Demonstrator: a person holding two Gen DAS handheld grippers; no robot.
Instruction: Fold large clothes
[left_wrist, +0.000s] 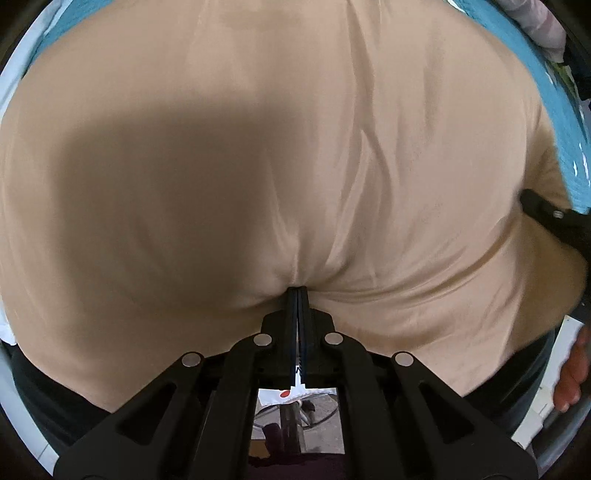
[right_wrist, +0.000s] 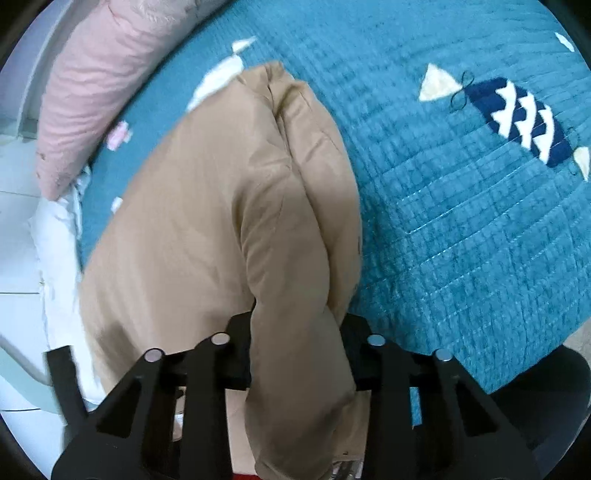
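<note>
A large tan padded garment (left_wrist: 258, 147) fills the left wrist view, spread over a teal quilt. My left gripper (left_wrist: 297, 291) is shut on a pinch of its near edge, and creases fan out from the pinch. In the right wrist view the tan garment (right_wrist: 207, 206) lies doubled over, with a thick rolled fold running down between the jaws of my right gripper (right_wrist: 299, 321). The fold fills the gap and hides the fingertips, and the jaws press on it from both sides. A black part of the right gripper (left_wrist: 554, 218) shows at the right edge of the left wrist view.
The teal quilt (right_wrist: 461, 221) with a navy and white fish patch (right_wrist: 524, 118) covers the bed to the right. A pink pillow (right_wrist: 88, 92) lies at the far left, with white bedding (right_wrist: 55, 236) along the bed's edge. A person's hand (left_wrist: 570, 376) is at lower right.
</note>
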